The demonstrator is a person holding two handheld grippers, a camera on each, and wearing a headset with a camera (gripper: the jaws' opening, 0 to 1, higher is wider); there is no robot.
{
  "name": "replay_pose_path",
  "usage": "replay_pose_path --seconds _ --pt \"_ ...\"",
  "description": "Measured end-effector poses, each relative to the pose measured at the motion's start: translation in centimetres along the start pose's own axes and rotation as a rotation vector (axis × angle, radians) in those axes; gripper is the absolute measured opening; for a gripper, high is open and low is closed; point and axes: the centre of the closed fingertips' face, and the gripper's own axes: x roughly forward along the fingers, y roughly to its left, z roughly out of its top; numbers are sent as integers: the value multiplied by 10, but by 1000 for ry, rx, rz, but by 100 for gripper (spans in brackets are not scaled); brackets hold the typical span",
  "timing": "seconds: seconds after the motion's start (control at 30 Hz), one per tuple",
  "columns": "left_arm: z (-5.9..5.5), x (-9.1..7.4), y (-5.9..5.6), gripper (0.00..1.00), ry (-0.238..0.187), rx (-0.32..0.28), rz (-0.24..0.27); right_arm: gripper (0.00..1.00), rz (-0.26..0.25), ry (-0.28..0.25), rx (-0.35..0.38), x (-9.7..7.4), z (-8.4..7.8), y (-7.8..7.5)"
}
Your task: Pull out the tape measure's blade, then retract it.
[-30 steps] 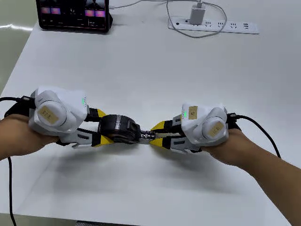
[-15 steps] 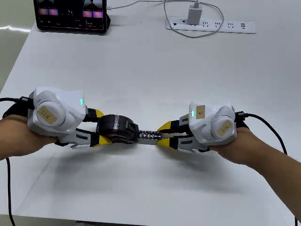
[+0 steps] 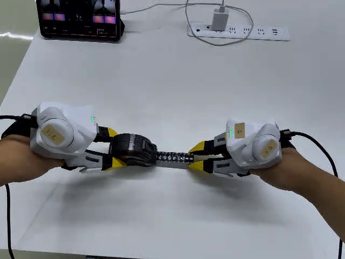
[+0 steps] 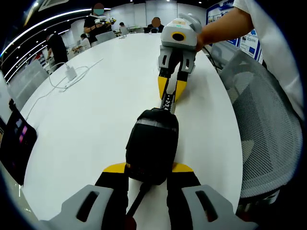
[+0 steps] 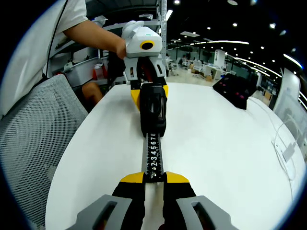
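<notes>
Near the surface's [image 3: 172, 81] front edge, left claw [image 3: 115, 147] is gripping the tape measure [image 3: 135, 149], right claw [image 3: 195, 157] pinching its blade [image 3: 173, 158].

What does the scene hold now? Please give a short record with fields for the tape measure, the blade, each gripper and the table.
tape measure: black case, held from both sides
left gripper: shut on the tape measure
blade: a short length out, straight from the case to the right gripper, numbers facing up
right gripper: shut on the blade's end
table: white; power strip and lit screen at the far edge
</notes>
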Motion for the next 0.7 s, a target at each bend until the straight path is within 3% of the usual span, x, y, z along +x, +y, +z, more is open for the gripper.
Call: replay_pose_path --seconds 0.7 --pt "0 0 -1 25 5 1 2 9 -20 31 13 -23 -21 -1"
